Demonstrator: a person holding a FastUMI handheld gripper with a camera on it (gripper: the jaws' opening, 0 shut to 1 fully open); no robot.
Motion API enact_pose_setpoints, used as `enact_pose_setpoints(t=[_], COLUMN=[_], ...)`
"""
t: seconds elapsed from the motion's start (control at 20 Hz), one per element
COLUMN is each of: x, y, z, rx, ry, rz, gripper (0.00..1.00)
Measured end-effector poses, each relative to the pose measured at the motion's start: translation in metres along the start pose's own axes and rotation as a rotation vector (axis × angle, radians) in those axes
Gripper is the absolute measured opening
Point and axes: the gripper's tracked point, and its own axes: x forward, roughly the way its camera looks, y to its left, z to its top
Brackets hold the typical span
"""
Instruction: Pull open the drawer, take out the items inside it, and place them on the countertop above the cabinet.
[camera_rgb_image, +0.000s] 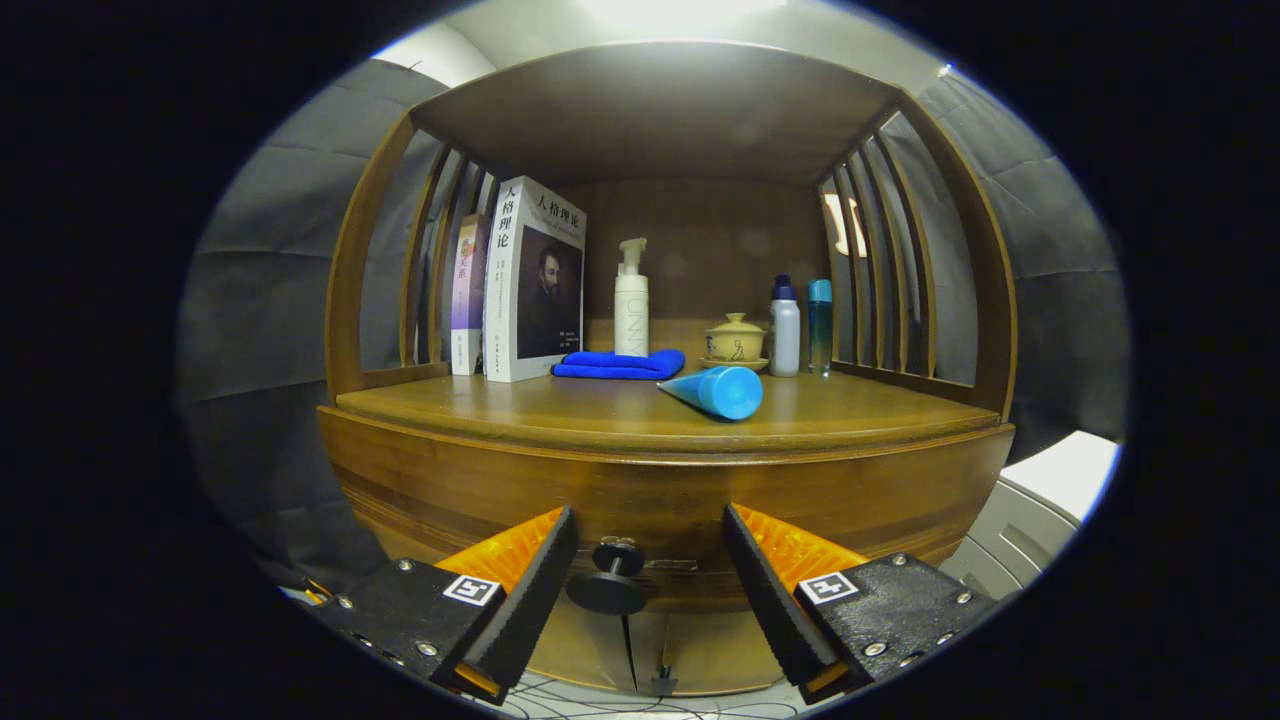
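we are holding the gripper (650, 560) level with the drawer (660, 500) front, fingers spread wide apart and pressing on nothing, so the small dark knob (612, 578) is sitting between them, nearer the left finger than the right. we are lining up this way because the drawer is looking shut, and the knob is the only thing to pull on; the fingers are needing to close around it before anything inside can come out. what the drawer is holding we cannot tell.

the countertop (560, 405) above is waiting as the drop spot, and it is already carrying things, so we are counting them: two books (520, 280) standing upright at the left, one folded blue cloth (620, 364) lying in front of one white pump bottle (631, 300), one blue tube (718, 390) lying on its side toward the front, one small lidded cup (735, 340) on a saucer, and two slim bottles (800, 328) standing just beside it. the bare wood at the front left is looking like the likeliest room for whatever we are taking out
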Motion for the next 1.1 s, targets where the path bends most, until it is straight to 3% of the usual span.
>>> enact_pose_setpoints(t=[0.25, 0.35, 0.75, 1.1], x=[-0.008, -0.017, -0.117, -0.187], y=[0.013, 0.007, -0.003, 0.019], z=[-0.003, 0.010, 0.073, 0.079], rx=[-0.027, -0.063, -0.019, -0.008], ry=[0.052, 0.030, -0.109, -0.160], rz=[0.054, 0.038, -0.029, -0.015], gripper=[0.92, 0.93, 0.93, 0.93])
